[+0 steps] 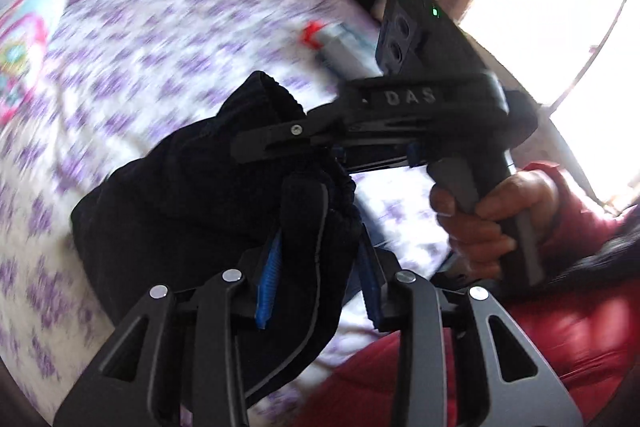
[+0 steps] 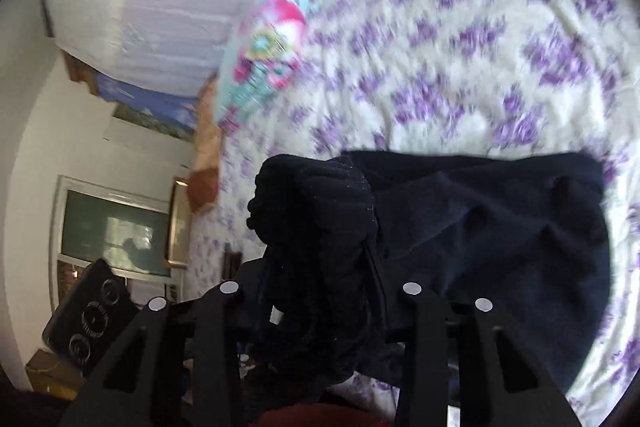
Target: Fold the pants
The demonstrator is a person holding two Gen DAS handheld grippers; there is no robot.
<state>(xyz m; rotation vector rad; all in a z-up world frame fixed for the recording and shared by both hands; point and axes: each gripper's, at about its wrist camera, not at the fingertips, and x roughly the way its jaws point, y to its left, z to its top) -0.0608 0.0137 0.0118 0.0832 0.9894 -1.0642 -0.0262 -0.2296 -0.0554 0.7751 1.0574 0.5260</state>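
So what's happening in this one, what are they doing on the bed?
A person in a red jacket holds a gripper in each hand over a purple-flowered bedspread. Both the left gripper and the right gripper are clamped on bunched edges of dark navy pants, lifted partway off the bed. The fold is not finished.

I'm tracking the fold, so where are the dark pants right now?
The dark pants are bunched in front of the person, held in both tools, left tool and right tool. The rest drapes onto the purple-flowered bedsheet.
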